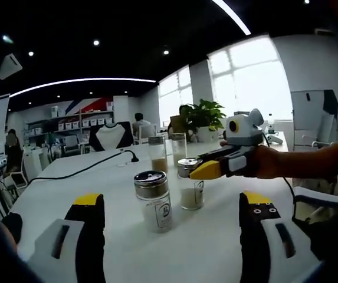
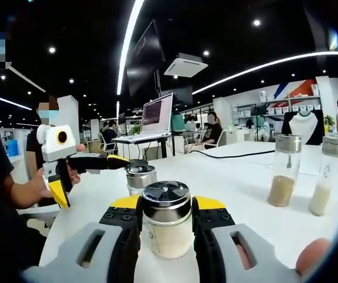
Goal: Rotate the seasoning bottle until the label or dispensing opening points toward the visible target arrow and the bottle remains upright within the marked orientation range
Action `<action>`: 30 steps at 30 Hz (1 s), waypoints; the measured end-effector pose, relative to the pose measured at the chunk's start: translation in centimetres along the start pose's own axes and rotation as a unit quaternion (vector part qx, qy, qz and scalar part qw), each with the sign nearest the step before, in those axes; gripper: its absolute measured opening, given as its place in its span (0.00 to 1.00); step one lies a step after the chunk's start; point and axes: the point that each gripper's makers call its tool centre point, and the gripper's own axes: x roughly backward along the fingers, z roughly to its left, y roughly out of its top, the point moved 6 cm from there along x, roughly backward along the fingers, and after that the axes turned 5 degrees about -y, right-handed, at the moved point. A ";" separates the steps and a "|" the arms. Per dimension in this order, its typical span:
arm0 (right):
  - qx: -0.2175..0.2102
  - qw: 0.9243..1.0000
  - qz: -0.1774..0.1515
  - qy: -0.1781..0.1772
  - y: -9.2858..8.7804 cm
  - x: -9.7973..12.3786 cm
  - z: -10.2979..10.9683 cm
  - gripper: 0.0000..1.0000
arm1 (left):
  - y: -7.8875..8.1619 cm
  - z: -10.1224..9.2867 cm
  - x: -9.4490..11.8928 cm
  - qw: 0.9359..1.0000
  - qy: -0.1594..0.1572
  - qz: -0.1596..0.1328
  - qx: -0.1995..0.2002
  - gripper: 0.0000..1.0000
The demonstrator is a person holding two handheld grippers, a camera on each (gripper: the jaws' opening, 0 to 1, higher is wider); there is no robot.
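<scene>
The white surface carries four bottles; the right claw closes on an upright seasoning bottle at its chrome cap; the left claw hangs open just behind a nearer, free-standing bottle; two taller bottles stand well apart.

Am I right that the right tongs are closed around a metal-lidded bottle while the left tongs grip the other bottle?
Not quite. In the left gripper view the left tongs are open, clear of the nearer bottle. The right tongs do clasp a metal-lidded bottle.
</scene>
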 end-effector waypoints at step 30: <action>0.001 1.000 0.009 0.003 -0.2 0.0 0.0 0.31 | -0.2 0.2 -0.1 1.000 -0.004 0.003 0.002 1.00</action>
